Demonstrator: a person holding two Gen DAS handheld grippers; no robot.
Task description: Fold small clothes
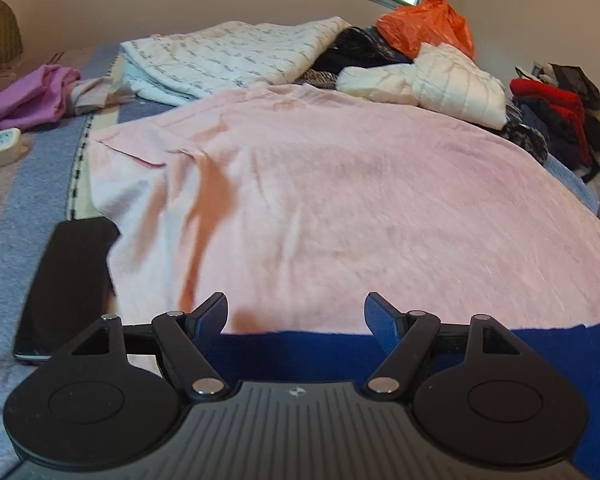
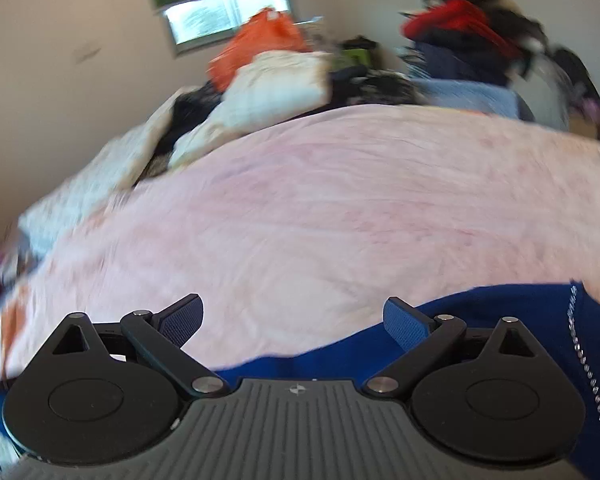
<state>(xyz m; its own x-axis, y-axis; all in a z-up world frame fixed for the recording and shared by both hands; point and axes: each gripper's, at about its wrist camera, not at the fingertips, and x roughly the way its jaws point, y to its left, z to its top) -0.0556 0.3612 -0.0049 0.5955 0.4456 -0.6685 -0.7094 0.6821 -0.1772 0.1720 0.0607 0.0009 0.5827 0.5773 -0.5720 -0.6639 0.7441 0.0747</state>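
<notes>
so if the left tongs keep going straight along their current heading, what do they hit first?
Most likely the pink garment spread over the bed. The left tongs stand open and empty, angled down over the garment's near edge where it meets blue fabric. Nothing else is in that line; depth is uncertain.

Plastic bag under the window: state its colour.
Orange. The plastic bag shows best in the left wrist view.

You had the spread shirt (image 1: pixel 340 200) straight ahead at twelve o'clock on the bed (image 1: pixel 28 216), a phone (image 1: pixel 68 280) at nine o'clock beside it, and a folded blanket (image 1: pixel 228 56) behind it at eleven.
</notes>
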